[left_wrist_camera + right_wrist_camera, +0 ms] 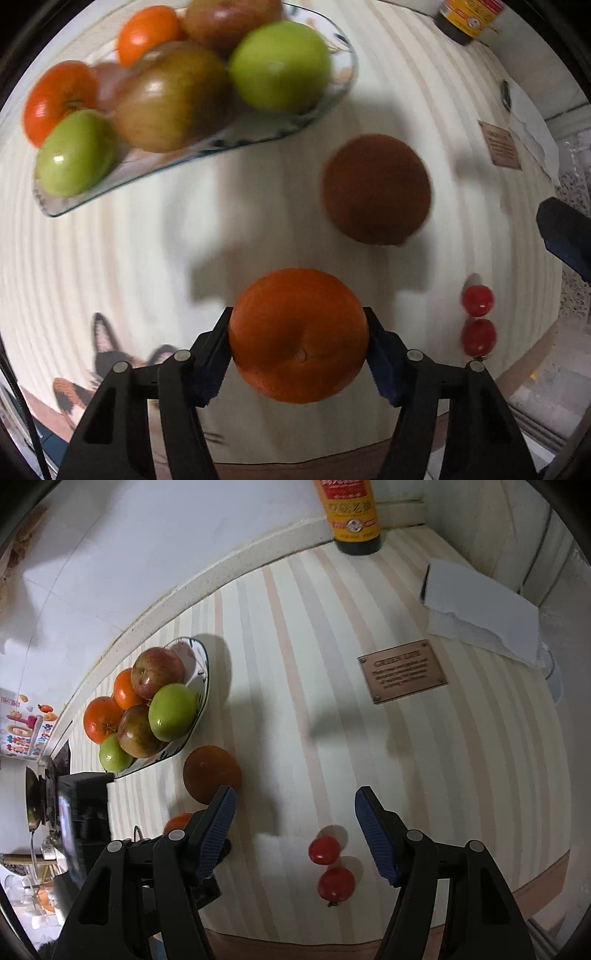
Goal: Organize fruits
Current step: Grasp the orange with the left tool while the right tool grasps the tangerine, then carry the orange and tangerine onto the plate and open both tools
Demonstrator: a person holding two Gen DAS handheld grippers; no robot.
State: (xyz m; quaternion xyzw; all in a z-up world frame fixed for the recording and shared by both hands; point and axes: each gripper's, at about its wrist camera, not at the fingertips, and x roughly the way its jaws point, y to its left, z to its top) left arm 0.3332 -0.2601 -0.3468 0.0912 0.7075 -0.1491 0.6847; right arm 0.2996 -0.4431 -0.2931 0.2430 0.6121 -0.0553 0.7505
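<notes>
The left gripper is clamped on an orange, 1 blue-padded finger pressed to each side of the fruit. The right gripper hangs spread wide with nothing between its fingers, above the striped tablecloth.

Largest on the cloth is the glass plate, piled with fruit — 2 green apples, the bigger at the near rim and the smaller at the plate's left end, 2 reddish-brown apples, and 2 tangerines. Between the plate and the held orange sits a second orange, in shadow, on the cloth just beside the plate's rim and apart from the gripped fruit. In the right wrist view this same orange lies just beyond the right gripper's left finger.

A dark sauce bottle with a yellow label stands at the far edge by the wall, well apart from the fruit. A folded white paper lies near the far right corner, and a small brown plaque lies flat beside it.

Smallest are 2 cherry tomatoes — touching or nearly so, on the cloth between the right gripper's fingers as that view frames them.
</notes>
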